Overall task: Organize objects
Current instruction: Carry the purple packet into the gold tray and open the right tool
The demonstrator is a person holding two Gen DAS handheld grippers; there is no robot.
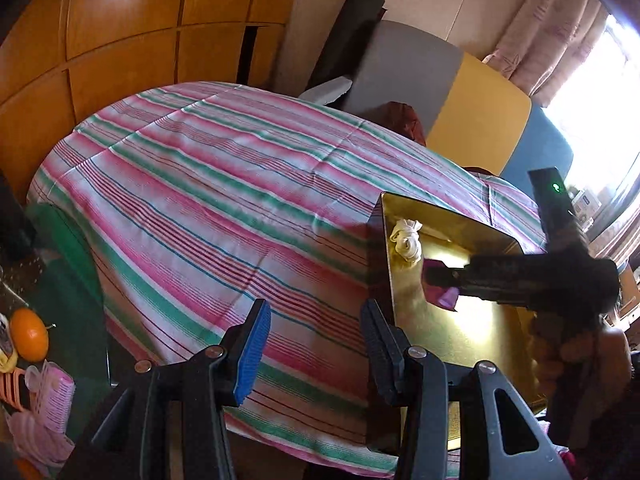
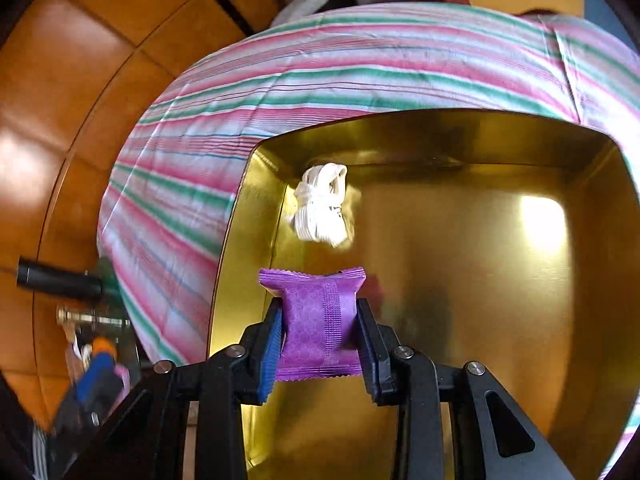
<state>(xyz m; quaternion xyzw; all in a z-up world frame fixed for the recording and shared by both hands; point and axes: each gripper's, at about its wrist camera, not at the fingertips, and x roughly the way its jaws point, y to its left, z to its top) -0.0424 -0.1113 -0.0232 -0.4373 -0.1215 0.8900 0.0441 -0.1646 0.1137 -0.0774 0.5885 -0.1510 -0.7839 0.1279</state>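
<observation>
A gold metal tin (image 1: 404, 288) (image 2: 500, 280) stands open on the striped tablecloth (image 1: 208, 184) (image 2: 320, 64). A bundled white cord (image 1: 407, 239) (image 2: 322, 210) lies in its far left corner. My right gripper (image 2: 318, 334) is shut on a purple sachet (image 2: 318, 316) and holds it over the tin's near left part; it also shows in the left wrist view (image 1: 442, 284), over the tin. My left gripper (image 1: 316, 350) is open and empty above the cloth, just left of the tin.
An orange (image 1: 29, 334) and pink packets (image 1: 48, 400) lie on a green surface at the left. Wooden cabinet doors (image 1: 120, 20) stand behind the table. Grey and yellow chair backs (image 1: 476, 120) stand at the far side, by a curtained window (image 1: 600, 92).
</observation>
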